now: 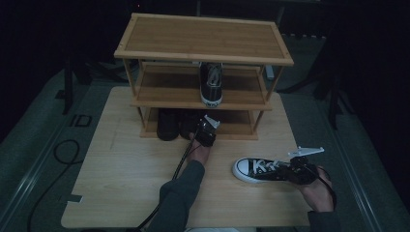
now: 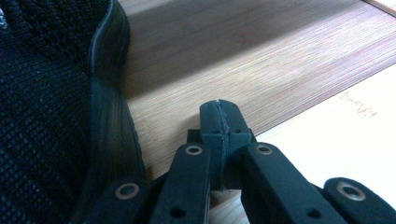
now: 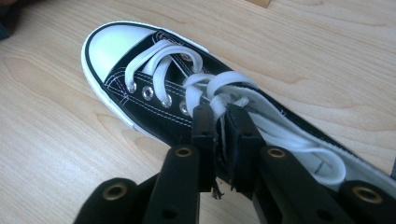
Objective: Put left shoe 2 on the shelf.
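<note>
A black canvas sneaker (image 1: 254, 170) with white toe cap and white laces lies on the table, toe pointing left. My right gripper (image 1: 284, 169) is shut on it. In the right gripper view the jaws pinch the sneaker (image 3: 140, 70) at its tongue, just behind the laces, with my right gripper (image 3: 220, 119) over the shoe's opening. My left gripper (image 1: 199, 130) is at the front of the rack's bottom shelf. Its jaws are shut on nothing, and my left gripper (image 2: 219, 116) rests beside a black knit shoe (image 2: 46, 116) on that shelf (image 2: 257, 60).
A three-shelf bamboo rack (image 1: 203, 36) stands at the table's far side. A matching sneaker (image 1: 211, 84) sits on the middle shelf, toe toward me. Two black shoes (image 1: 169, 124) stand on the left of the bottom shelf. The wooden table (image 1: 121, 164) is bare at front left.
</note>
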A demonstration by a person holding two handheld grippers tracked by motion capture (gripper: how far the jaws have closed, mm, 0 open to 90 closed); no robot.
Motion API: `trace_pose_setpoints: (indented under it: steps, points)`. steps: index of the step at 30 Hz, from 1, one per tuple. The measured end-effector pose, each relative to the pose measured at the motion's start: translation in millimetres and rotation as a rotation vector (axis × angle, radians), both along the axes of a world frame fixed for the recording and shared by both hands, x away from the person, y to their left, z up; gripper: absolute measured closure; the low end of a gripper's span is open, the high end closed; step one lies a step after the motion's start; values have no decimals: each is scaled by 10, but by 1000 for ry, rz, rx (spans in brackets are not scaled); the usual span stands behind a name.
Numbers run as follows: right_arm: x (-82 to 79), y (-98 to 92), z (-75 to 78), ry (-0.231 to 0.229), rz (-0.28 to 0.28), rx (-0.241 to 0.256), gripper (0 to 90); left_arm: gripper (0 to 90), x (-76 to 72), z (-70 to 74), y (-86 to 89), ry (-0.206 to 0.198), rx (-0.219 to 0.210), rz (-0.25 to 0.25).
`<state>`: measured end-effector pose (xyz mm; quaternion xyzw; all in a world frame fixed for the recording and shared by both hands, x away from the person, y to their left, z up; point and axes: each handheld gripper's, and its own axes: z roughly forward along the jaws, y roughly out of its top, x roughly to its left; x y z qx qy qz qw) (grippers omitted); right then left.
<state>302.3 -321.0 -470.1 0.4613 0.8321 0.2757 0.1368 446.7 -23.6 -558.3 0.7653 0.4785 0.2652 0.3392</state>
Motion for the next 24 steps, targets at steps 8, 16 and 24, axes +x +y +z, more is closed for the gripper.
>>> trace_pose_setpoints:
  steps: [8, 16, 24]
  points:
    - [39, 71, 52, -19, 5, 90, 866, 900, 0, -2, 0, 2, -7, -1]
    - [132, 178, 156, -60, -10, 101, 869, 900, 0, -2, -2, 1, -8, 0]
    - [202, 197, 275, -99, -31, 137, 869, 900, -1, -2, -4, 1, -6, 0]
